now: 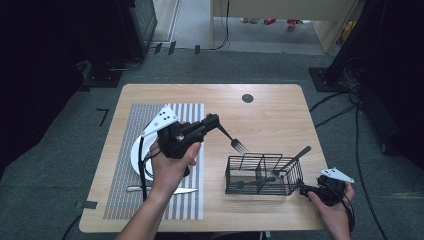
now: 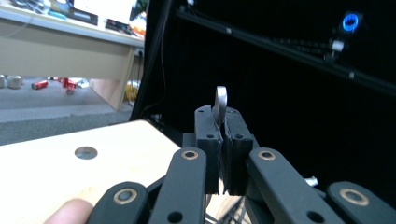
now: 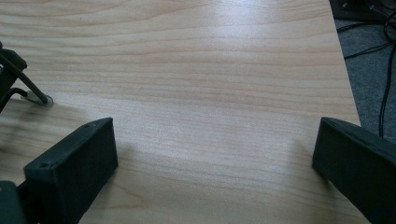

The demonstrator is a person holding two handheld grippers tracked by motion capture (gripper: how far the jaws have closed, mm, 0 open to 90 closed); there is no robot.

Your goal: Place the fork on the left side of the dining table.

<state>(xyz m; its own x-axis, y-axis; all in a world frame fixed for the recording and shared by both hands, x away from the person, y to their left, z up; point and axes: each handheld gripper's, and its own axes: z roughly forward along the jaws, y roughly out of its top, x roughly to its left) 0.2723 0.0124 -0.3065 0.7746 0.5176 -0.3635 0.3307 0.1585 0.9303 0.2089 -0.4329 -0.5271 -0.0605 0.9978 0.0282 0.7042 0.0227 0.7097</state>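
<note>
Left gripper (image 1: 214,121) clamped on fork (image 1: 233,140) handle, tines pointing down-right, hovering just above left end of wire caddy (image 1: 262,175). Right gripper (image 1: 306,190) spread wide, empty, low over table (image 1: 270,120) just beside caddy's right end. Likely step: drop fork into caddy. Judgement: tip fork steeper, aim tines into open compartment, steady caddy with right gripper. Caddy already holds one dark-handled utensil (image 1: 292,160) leaning right. Knife (image 1: 162,189) on striped mat (image 1: 192,112), plate (image 1: 136,155) beside

Striped placemat (image 1: 187,112) on table (image 1: 270,115) left half. White plate (image 1: 135,155) on placemat; knife (image 1: 135,189) on placemat's near part. Round hole (image 1: 247,98) beyond placemat.
</note>
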